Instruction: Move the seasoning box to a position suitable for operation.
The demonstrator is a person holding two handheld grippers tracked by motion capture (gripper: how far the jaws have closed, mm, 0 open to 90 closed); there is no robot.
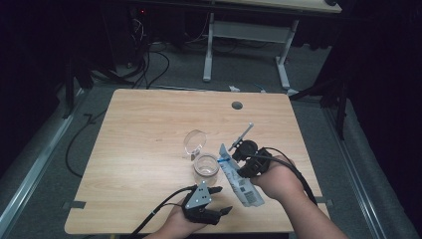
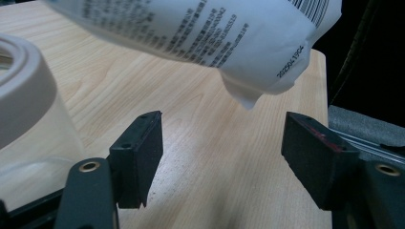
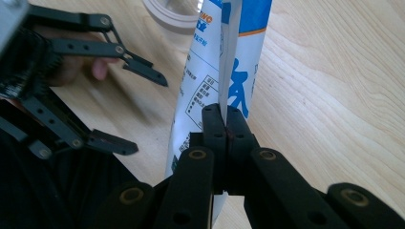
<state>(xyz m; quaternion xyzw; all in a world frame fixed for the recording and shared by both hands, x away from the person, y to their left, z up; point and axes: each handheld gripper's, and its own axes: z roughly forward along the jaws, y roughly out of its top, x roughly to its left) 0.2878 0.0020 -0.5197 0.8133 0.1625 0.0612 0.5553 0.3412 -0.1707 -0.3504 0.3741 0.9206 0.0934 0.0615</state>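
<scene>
Sachet point(image 1: 240, 181) pinched at its seam in right gripper point(image 3: 225, 119) beside open glass jar point(image 1: 206, 168), left gripper point(image 1: 219, 200) wide open and empty near table point(image 1: 149, 114) edge; pouring step, next needing tilt over jar mouth.

two tools: the left tool point(image 1: 219, 200) and the right tool point(image 1: 238, 149). one white and blue printed pouch point(image 1: 240, 180). one clear jar point(image 1: 206, 168) with a white rim. one clear lid point(image 1: 194, 142) beside it. one wooden desk point(image 1: 149, 124) carrying them, with one round hole point(image 1: 237, 105) near its far edge.
</scene>
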